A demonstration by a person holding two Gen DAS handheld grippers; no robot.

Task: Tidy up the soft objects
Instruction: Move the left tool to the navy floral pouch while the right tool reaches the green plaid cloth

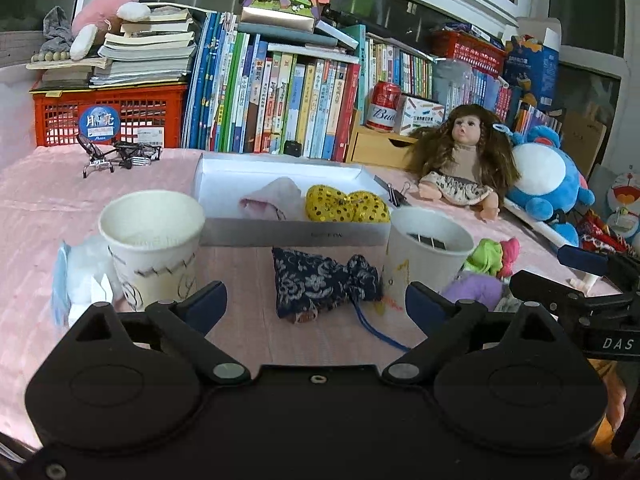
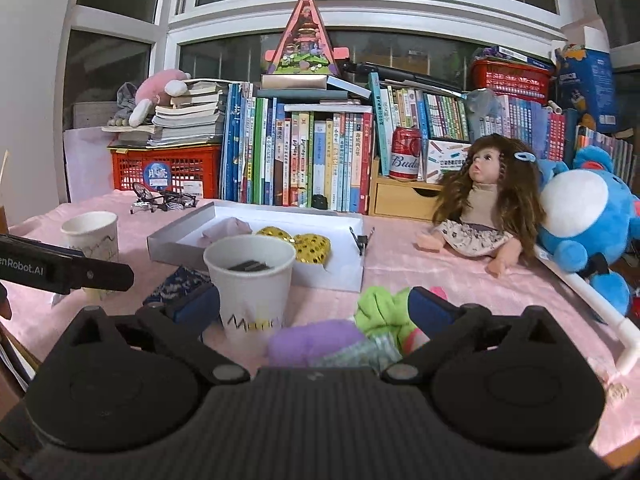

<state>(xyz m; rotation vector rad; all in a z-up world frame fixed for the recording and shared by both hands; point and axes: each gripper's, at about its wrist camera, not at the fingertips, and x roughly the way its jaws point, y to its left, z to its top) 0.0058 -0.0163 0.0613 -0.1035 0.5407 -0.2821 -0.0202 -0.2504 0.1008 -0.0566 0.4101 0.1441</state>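
Note:
A white shallow box (image 1: 288, 233) (image 2: 188, 240) on the pink tablecloth holds a pink cloth (image 1: 276, 200) (image 2: 226, 229) and a yellow sequined soft piece (image 1: 346, 205) (image 2: 308, 246). A dark blue floral pouch (image 1: 320, 284) (image 2: 176, 284) lies in front of the box, just ahead of my open left gripper (image 1: 316, 304). A green soft toy (image 1: 486, 256) (image 2: 378, 306) and a purple one (image 1: 474, 288) (image 2: 316, 340) lie between the fingers of my open right gripper (image 2: 316, 306). Neither gripper holds anything.
Two paper cups (image 1: 154, 240) (image 1: 426, 254) stand either side of the pouch. A white fluffy item (image 1: 80, 276) lies at the left. A doll (image 2: 480, 204) and blue plush (image 2: 584, 216) sit at the right. Books (image 2: 304, 156), a red crate (image 2: 168, 172) and a can (image 2: 406, 152) line the back.

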